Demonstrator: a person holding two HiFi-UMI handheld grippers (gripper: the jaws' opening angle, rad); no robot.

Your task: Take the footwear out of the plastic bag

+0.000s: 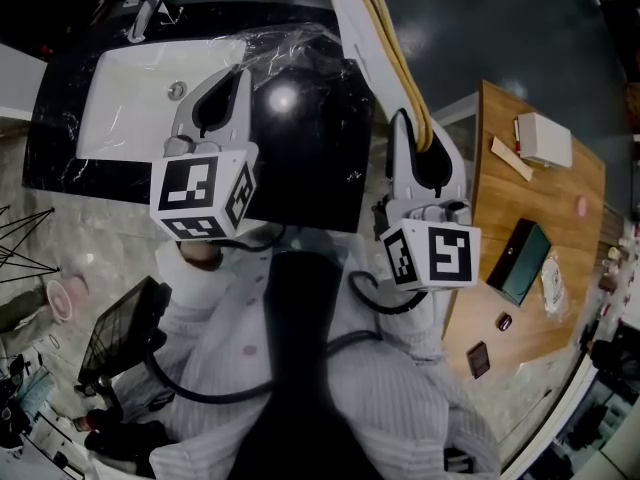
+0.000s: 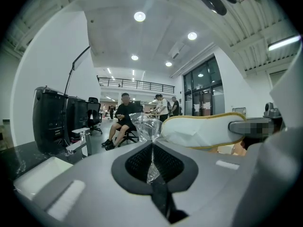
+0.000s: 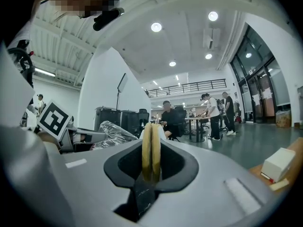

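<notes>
Sink [image 1: 130, 88] at left end of black worktop [image 1: 320, 168]. Left gripper [image 1: 228, 86] over worktop middle, jaws pressed together on thin fold of clear bag [image 1: 290, 53]. Bag crumpled, raised near worktop's far edge. Slippers [image 1: 375, 58], white with yellow rim, stacked flat as pair, outside bag, just right of it, over worktop's right edge. Right gripper [image 1: 415, 138] clamped on their near end. Wooden table [image 1: 540, 198] at right, white box [image 1: 545, 138] on it.

Round ceiling lights [image 2: 139, 16] give bright, even light in both gripper views. In the head view one of them glares as a white spot on the glossy black surface [image 1: 320, 168]. Every view bends strongly at the edges, with black corners. The near foreground is soft and the far hall is sharper.
</notes>
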